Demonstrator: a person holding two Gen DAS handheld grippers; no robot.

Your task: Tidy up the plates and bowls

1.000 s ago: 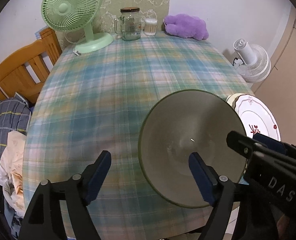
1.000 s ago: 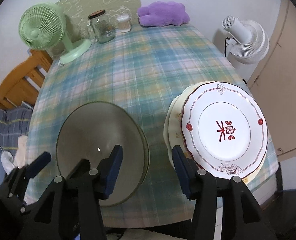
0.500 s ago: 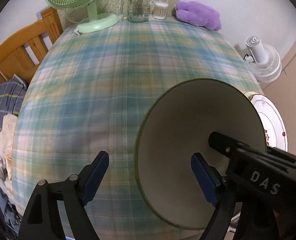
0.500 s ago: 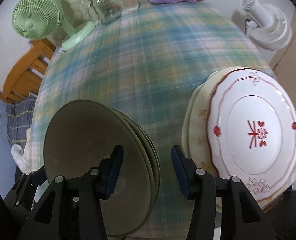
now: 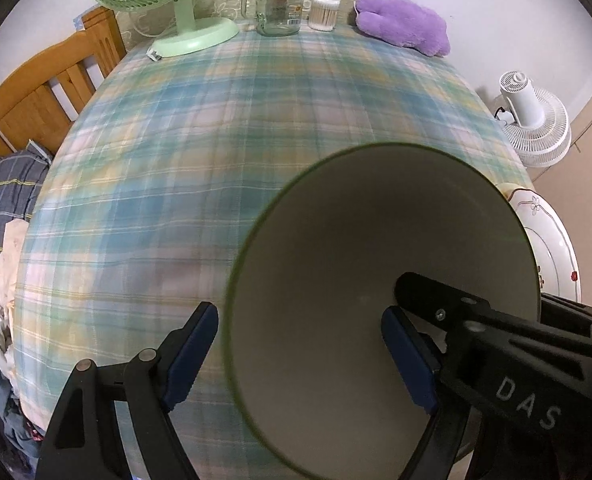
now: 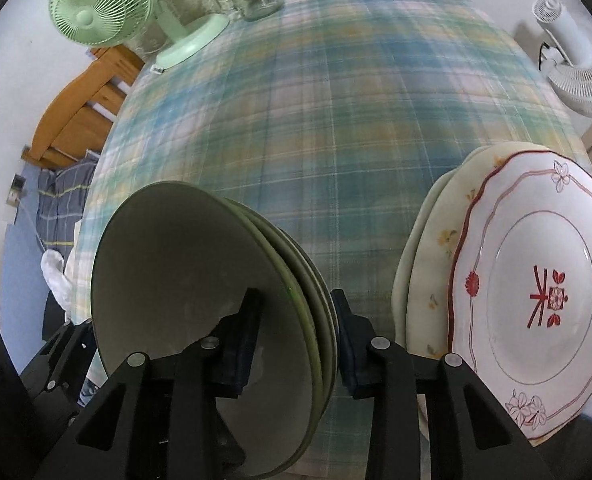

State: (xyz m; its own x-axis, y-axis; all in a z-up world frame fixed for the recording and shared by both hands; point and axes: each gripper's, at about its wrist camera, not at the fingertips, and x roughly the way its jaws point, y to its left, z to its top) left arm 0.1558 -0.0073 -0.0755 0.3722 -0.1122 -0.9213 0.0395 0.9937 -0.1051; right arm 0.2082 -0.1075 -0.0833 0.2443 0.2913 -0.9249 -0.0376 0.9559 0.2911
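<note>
Both of my grippers have pushed in on the stack of green bowls point(image 6: 199, 312) since a second ago, so it now fills the lower frame of each view near the table's point(image 5: 255, 140) near edge. My right gripper point(image 6: 296, 328) straddles the stacked rims, one finger inside the top bowl and one outside, jaws narrowed around them; whether the pads already touch, I cannot tell. My left gripper point(image 5: 304, 356) stays wide, one finger inside the top bowl and one outside. I judge I am taking the whole stack together. Plates point(image 6: 536, 300) sit stacked at the near right corner.
</note>
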